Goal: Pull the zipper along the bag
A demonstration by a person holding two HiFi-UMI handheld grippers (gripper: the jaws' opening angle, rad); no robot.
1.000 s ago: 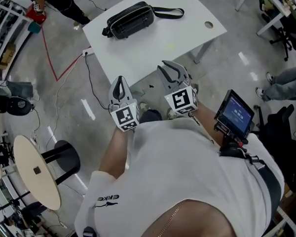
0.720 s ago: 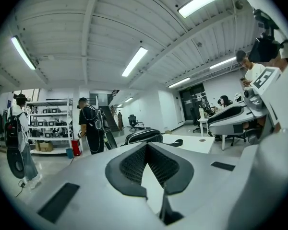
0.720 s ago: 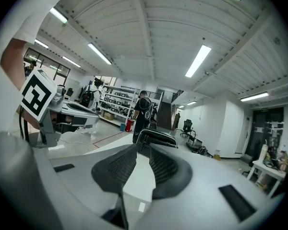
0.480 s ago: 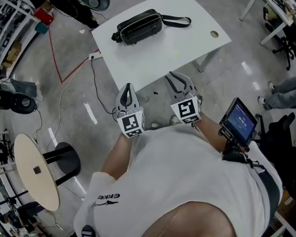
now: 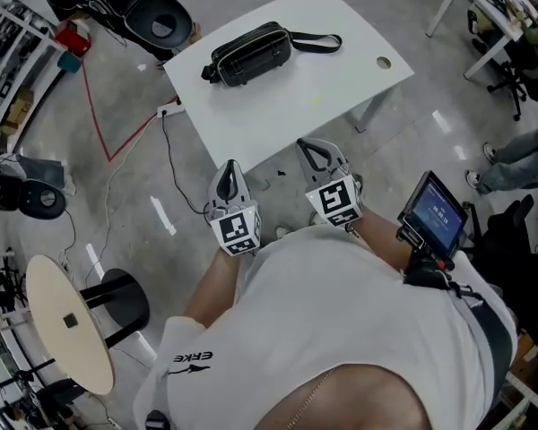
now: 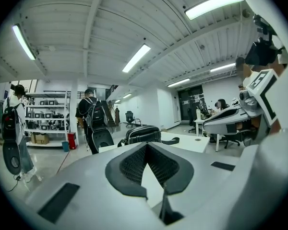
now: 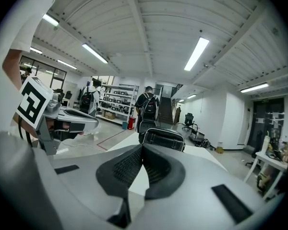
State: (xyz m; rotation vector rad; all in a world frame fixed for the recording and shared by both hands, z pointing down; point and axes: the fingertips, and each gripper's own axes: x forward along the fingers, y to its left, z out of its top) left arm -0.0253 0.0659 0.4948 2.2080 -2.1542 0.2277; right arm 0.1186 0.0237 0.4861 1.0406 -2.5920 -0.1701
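Note:
A black bag (image 5: 249, 53) lies on the far left part of a white table (image 5: 332, 92), its strap (image 5: 316, 41) trailing to the right. Both grippers hang in the air at the table's near edge, short of the bag and touching nothing. My left gripper (image 5: 229, 168) is shut, its tips meeting with nothing between them. My right gripper (image 5: 316, 148) is shut and empty too. The left gripper view shows the bag (image 6: 143, 134) beyond the closed left gripper (image 6: 145, 145). In the right gripper view the bag (image 7: 163, 139) also lies ahead of the right gripper (image 7: 142, 147).
A small hole (image 5: 383, 63) marks the table's right corner. On the floor to the left are a cable (image 5: 166, 150), a red line (image 5: 94, 106) and a round side table (image 5: 67, 316). A screen (image 5: 435, 215) is strapped to the right arm. A person with a backpack (image 6: 92, 123) stands beyond.
The head view has shifted a little, so the table and bag sit slightly differently in frame. Both grippers stay shut in front of the body, drifting slightly lower in the frame.

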